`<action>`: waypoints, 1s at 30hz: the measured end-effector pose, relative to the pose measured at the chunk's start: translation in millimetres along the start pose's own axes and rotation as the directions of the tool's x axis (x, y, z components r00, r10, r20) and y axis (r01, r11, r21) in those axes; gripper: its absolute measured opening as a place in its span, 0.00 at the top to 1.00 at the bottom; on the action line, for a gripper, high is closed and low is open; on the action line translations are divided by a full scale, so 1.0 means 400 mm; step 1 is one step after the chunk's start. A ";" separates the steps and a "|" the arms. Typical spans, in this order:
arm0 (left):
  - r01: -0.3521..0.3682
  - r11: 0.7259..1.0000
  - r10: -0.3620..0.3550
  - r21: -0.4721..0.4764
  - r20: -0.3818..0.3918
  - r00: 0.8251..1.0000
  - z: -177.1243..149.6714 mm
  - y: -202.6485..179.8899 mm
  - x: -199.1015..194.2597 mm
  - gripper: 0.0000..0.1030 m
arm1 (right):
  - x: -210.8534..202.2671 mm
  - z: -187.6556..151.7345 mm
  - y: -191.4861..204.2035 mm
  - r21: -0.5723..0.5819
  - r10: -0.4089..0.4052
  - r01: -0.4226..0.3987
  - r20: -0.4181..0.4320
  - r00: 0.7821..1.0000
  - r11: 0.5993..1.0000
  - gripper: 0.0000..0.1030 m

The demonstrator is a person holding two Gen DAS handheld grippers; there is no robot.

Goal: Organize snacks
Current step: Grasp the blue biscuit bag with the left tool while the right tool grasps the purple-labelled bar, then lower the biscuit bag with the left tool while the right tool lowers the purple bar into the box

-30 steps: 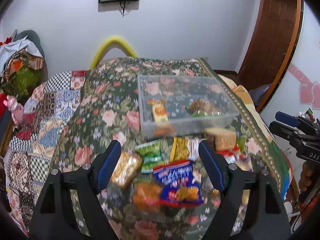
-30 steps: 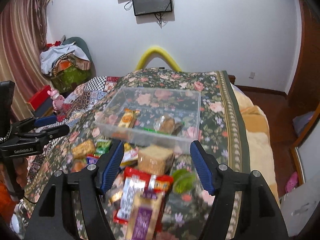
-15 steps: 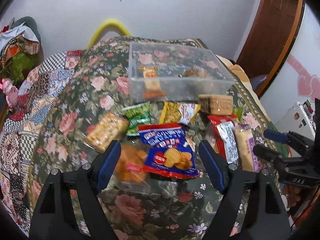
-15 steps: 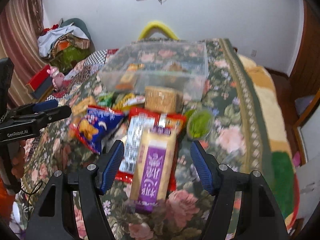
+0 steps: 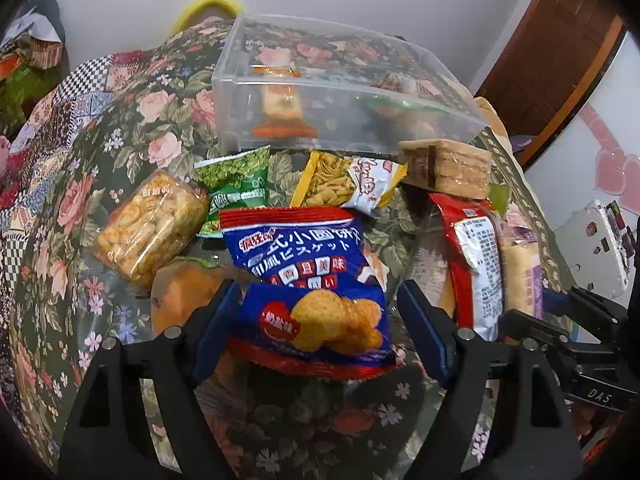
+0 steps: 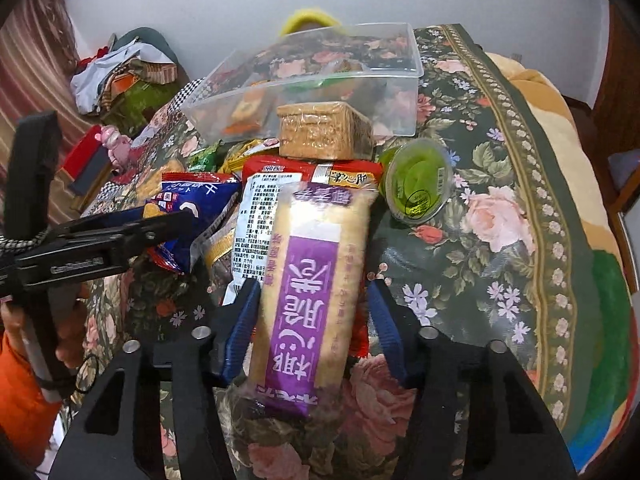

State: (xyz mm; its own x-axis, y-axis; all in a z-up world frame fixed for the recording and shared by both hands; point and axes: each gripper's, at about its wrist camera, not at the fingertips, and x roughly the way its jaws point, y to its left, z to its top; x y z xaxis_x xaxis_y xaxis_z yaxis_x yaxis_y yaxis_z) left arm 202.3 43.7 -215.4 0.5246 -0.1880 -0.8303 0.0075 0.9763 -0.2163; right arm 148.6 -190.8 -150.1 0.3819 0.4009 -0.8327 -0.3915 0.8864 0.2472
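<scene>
In front of the clear bin [image 6: 304, 76], the purple-labelled cracker pack [image 6: 316, 280] is straddled lengthwise by the spread right gripper [image 6: 312, 320], while the blue biscuit bag [image 5: 308, 276] is bracketed by the spread left gripper [image 5: 320, 316].
</scene>
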 end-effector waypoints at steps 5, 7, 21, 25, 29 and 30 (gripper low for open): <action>-0.019 0.999 0.019 0.026 0.020 1.000 -0.003 -0.009 0.014 0.23 | 0.000 0.004 -0.004 0.012 0.001 -0.001 0.013 1.000 1.000 0.57; -0.044 0.998 0.042 0.048 0.032 0.999 -0.005 -0.020 0.021 0.27 | -0.004 0.005 -0.009 0.014 -0.008 0.008 0.021 1.000 1.000 0.57; -0.015 0.999 0.013 0.037 0.045 0.999 -0.009 -0.006 -0.014 0.43 | -0.062 0.028 -0.034 0.027 -0.028 0.026 0.091 0.995 0.999 0.60; -0.003 0.999 0.000 0.039 0.078 0.997 -0.008 -0.012 -0.058 0.43 | -0.081 0.049 -0.031 0.024 -0.028 0.026 0.118 0.993 0.999 0.60; -0.001 0.999 -0.005 0.044 0.121 0.993 0.007 -0.024 -0.104 0.43 | -0.097 0.075 -0.025 0.010 -0.031 0.030 0.148 0.989 0.999 0.60; 0.005 0.999 -0.011 0.042 0.132 0.991 0.014 -0.025 -0.113 0.43 | -0.100 0.082 -0.023 0.008 -0.031 0.030 0.155 0.987 1.000 0.60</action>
State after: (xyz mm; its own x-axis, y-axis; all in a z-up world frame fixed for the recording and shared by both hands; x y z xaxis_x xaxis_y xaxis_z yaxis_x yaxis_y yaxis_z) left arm 183.2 42.8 -172.7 0.6321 -0.1827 -0.7531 0.0463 0.9790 -0.1987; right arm 164.5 -207.5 -103.0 0.5188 0.4041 -0.7534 -0.3732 0.8999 0.2257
